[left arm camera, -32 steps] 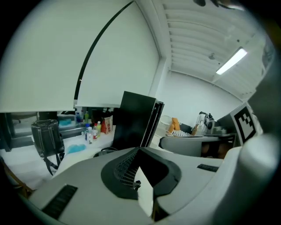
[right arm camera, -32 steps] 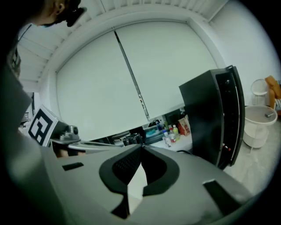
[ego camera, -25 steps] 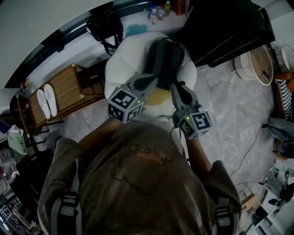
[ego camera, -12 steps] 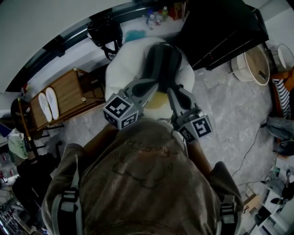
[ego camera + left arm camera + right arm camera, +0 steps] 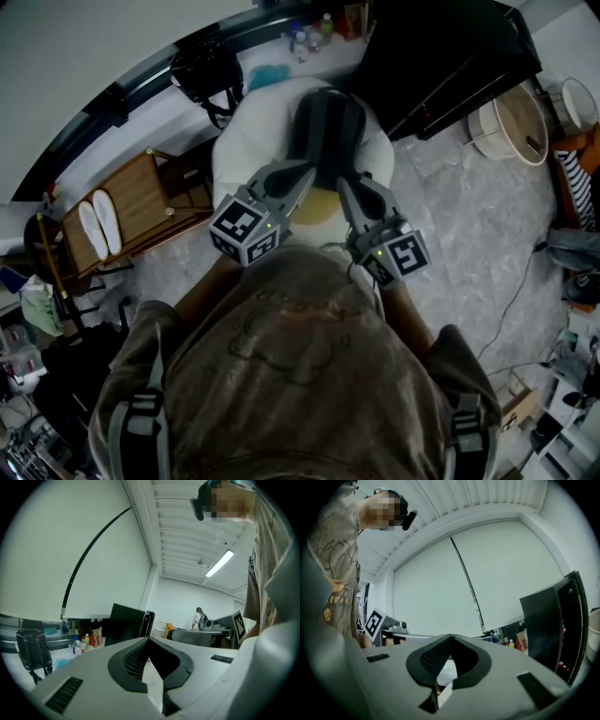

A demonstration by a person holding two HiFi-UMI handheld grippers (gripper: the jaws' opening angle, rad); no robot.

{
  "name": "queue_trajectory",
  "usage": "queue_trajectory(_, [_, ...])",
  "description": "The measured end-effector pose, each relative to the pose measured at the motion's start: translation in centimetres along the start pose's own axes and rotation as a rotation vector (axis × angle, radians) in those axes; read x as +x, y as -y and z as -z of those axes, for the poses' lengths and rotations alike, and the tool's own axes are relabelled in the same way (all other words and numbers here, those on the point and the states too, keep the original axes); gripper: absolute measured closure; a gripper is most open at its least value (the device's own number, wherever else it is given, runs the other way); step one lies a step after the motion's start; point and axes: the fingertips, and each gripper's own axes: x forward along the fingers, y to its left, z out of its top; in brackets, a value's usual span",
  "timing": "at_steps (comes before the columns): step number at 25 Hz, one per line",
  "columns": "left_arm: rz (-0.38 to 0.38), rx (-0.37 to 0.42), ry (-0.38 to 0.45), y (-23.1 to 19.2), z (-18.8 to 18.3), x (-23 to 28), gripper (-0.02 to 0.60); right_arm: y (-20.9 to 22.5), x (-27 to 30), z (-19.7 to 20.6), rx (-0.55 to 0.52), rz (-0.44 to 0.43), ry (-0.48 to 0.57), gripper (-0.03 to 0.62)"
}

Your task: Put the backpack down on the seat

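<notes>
Grey straps with buckles (image 5: 138,420) run over both of the person's shoulders; the pack itself is hidden behind the body. A round white cushioned seat (image 5: 246,141) stands just ahead, with a dark grey padded shape (image 5: 328,122) lying on it. My left gripper (image 5: 307,171) and right gripper (image 5: 345,184) are held side by side at chest height, tips toward the seat. Both are shut with nothing between the jaws. In the left gripper view (image 5: 149,641) and the right gripper view (image 5: 451,637) the jaws meet and point up at wall and ceiling.
A wooden rack (image 5: 131,197) with white slippers stands left of the seat. A black bag (image 5: 208,70) and bottles (image 5: 309,33) sit on the white ledge behind. A black cabinet (image 5: 450,56) rises at right, with a round tub (image 5: 511,127) and floor cables (image 5: 511,300) beyond.
Both grippers stay shut in front of the chest. The head view has drifted slightly, and the seat sits a little higher in the picture.
</notes>
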Motion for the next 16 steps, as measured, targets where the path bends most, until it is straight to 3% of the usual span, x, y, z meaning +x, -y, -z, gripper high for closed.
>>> queue_trajectory(16, [-0.024, -0.057, -0.031, -0.4, 1.6, 0.9, 0.581, 1.2, 0.4, 1.7, 0.043, 0.017, -0.029, 0.595])
